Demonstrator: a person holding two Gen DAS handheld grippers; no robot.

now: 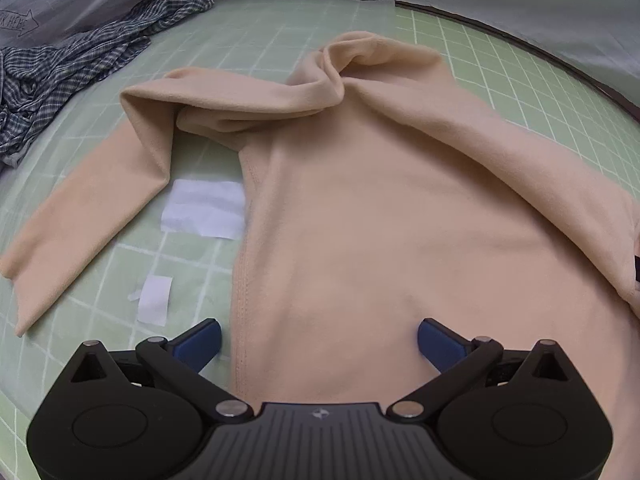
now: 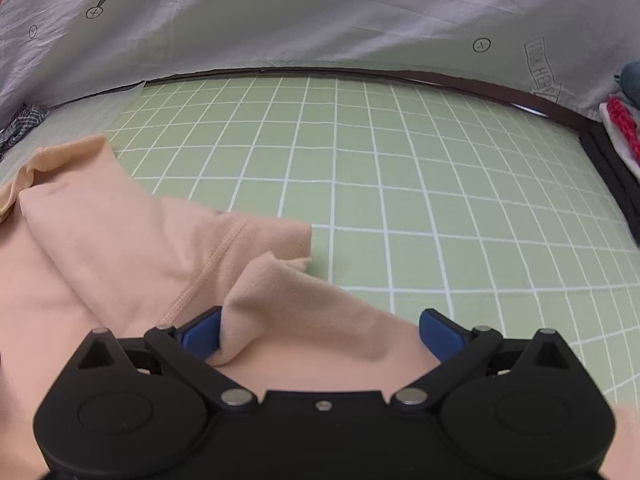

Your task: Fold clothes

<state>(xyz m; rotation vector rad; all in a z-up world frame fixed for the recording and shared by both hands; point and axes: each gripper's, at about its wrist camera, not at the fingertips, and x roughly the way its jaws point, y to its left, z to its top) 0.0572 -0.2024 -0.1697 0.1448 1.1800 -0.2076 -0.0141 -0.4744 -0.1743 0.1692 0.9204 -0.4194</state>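
Observation:
A peach long-sleeved top (image 1: pixel 360 208) lies spread on the green grid mat (image 1: pixel 192 272). One sleeve (image 1: pixel 92 208) bends down to the left and the collar area is bunched at the far end. My left gripper (image 1: pixel 319 344) is open, its blue fingers straddling the top's near hem. In the right wrist view the same top (image 2: pixel 120 248) lies at the left, with a raised fold (image 2: pixel 304 312) between the blue fingers. My right gripper (image 2: pixel 320 332) is open around that fold, not closed on it.
A blue checked shirt (image 1: pixel 60 72) lies crumpled at the mat's far left. Two white paper patches (image 1: pixel 204 208) sit on the mat beside the top. A grey printed sheet (image 2: pixel 320 12) rises behind the mat. Folded red and white items (image 2: pixel 624 128) sit at the far right.

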